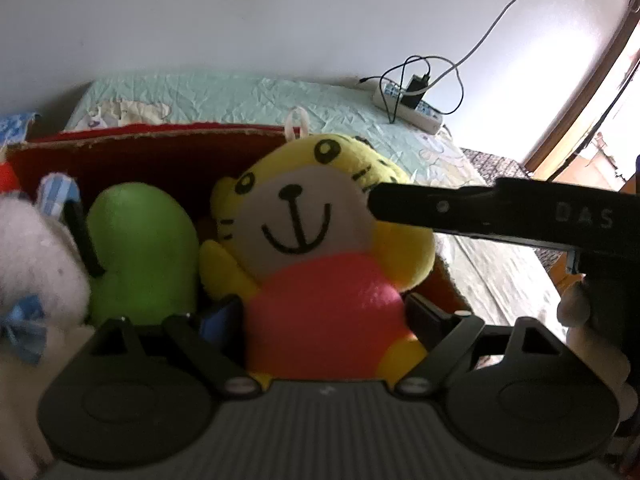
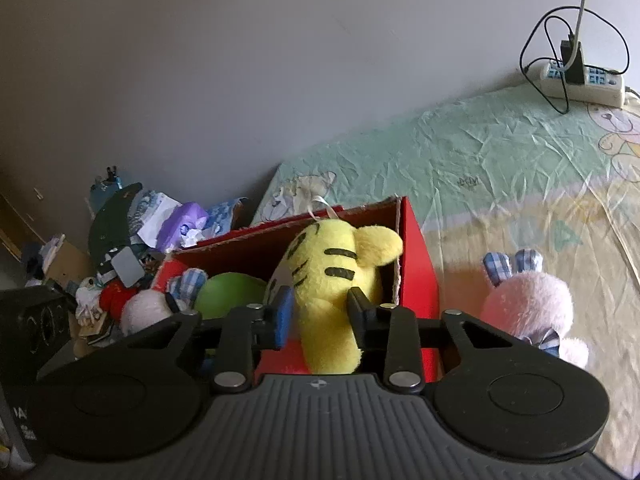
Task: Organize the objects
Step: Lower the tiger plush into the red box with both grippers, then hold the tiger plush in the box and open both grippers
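A yellow tiger plush [image 1: 304, 216] with a pink body stands upright at the right end of a red cardboard box [image 1: 160, 136]. My left gripper [image 1: 324, 316] is shut on its pink body, one finger on each side. My right gripper [image 1: 374, 200] comes in from the right against the tiger's head. In the right wrist view, the right gripper [image 2: 320, 312] is shut on the striped yellow tiger plush [image 2: 328, 264] from the side. A green plush [image 1: 140, 248] and a white plush with a blue bow [image 1: 36, 264] lie in the box to the tiger's left.
The red box [image 2: 420, 272] sits on a bed with a pale green sheet [image 2: 480, 160]. A pink plush bunny [image 2: 528, 304] lies on the bed right of the box. A power strip with cables [image 2: 580, 80] rests by the wall. A clutter pile [image 2: 160, 220] lies left of the box.
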Available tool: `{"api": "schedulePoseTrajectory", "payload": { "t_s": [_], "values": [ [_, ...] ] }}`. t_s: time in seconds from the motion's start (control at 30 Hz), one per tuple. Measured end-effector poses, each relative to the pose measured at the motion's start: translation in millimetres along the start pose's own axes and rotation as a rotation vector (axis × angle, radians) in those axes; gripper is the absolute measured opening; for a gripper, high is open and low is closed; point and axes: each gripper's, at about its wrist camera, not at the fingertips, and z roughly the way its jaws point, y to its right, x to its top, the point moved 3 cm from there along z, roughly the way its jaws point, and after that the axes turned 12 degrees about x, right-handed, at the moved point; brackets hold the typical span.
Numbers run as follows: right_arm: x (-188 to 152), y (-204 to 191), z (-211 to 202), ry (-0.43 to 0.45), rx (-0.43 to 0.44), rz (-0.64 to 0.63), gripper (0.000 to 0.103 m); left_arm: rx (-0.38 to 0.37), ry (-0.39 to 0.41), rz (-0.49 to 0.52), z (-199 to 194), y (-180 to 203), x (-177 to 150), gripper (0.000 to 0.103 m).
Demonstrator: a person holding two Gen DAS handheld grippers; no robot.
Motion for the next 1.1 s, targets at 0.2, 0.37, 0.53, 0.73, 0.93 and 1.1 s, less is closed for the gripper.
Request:
{"api": "schedulePoseTrajectory", "payload": {
  "t_s": [0.2,0.37,0.53,0.73,0.93,1.1],
  "values": [
    [2,3,6,-0.01,-0.051,-0.044,0.031,0.037,-0.024,0.043,18,15,1,0.087],
    [-2,5,3,-0.031,-0.05,-0.038,0.033,0.046,-0.021,0.078,22,22,0,0.087],
    [-7,5,-1,-0.01,-0.054,-0.041,0.033,0.043,-0.036,0.073,20,16,1,0.087],
    [-15,4,-8,0.002,-0.043,-0.038,0.033,0.055,-0.044,0.065,16,14,3,0.087],
    [-21,4,-14,0.007,-0.032,-0.004,0.033,0.083,-0.047,0.07,16,17,1,0.087],
    [-25,2,-19,0.017,-0.029,0.007,0.033,0.104,-0.041,0.077,13,18,0,0.087]
  ]
}}
